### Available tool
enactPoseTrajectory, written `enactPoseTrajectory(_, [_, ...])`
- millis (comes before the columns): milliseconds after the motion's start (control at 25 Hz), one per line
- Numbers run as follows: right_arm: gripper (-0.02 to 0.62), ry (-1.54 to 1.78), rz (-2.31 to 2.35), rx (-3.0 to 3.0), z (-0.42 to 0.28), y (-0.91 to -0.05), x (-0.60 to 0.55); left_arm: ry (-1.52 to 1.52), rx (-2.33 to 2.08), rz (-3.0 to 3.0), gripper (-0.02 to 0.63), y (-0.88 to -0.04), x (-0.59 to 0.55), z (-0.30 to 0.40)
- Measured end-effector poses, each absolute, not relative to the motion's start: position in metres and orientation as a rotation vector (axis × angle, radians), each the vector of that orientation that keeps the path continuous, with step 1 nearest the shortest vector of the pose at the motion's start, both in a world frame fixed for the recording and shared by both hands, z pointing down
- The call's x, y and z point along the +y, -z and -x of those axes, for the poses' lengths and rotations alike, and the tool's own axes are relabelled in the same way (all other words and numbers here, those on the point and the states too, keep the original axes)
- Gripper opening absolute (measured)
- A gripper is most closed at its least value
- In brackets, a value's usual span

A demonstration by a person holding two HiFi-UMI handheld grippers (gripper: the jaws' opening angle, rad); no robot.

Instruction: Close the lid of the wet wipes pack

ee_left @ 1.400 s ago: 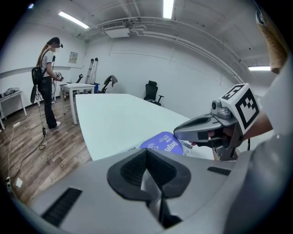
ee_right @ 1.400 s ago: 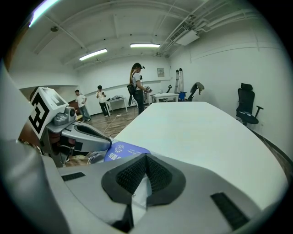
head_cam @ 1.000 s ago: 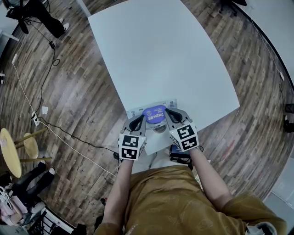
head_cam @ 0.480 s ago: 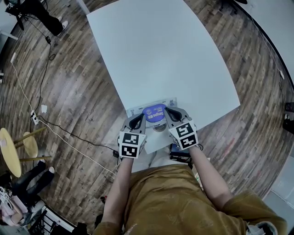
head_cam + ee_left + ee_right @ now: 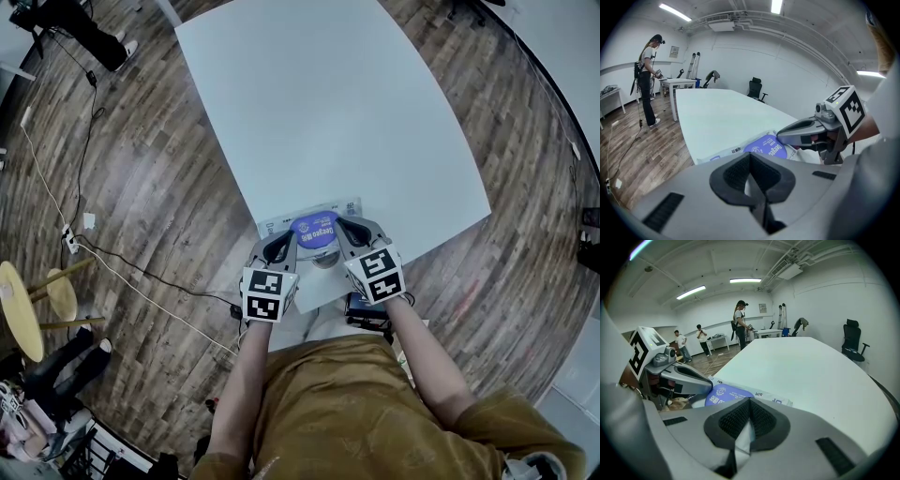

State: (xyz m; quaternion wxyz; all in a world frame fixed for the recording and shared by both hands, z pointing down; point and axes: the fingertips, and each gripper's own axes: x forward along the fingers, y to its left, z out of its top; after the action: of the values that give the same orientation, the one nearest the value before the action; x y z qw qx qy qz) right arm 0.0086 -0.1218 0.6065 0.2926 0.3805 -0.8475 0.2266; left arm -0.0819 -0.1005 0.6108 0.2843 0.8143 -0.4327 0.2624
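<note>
The wet wipes pack (image 5: 315, 228), white with a round purple label, lies at the near edge of the white table (image 5: 328, 112). A pale flap (image 5: 325, 261) shows at its near side, between the grippers. My left gripper (image 5: 278, 248) rests at the pack's left end with its jaws shut. My right gripper (image 5: 349, 230) rests at the right end, also shut. In the left gripper view the pack (image 5: 771, 149) lies just past my left gripper (image 5: 750, 161). In the right gripper view the pack (image 5: 724, 395) lies just past my right gripper (image 5: 749, 406). Only a thin pale sliver shows between each pair of pads.
Wooden floor surrounds the table, with cables (image 5: 141, 281) and yellow stools (image 5: 23, 309) at the left. A dark object (image 5: 366, 314) sits below the table's near edge. A person (image 5: 647, 79) stands by another table (image 5: 677, 84); an office chair (image 5: 754, 89) is at the far end.
Both grippers and the pack stay where they were. Only the head view has shifted very slightly.
</note>
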Motion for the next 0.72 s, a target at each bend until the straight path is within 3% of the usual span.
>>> enactPoseTrajectory(720, [0.006, -0.678, -1.006, -2.247, -0.0086, -0.6089, -0.1208, -0.731, -1.154, -2.164, 0.002, -0.6115, -0.0982, 0.0827])
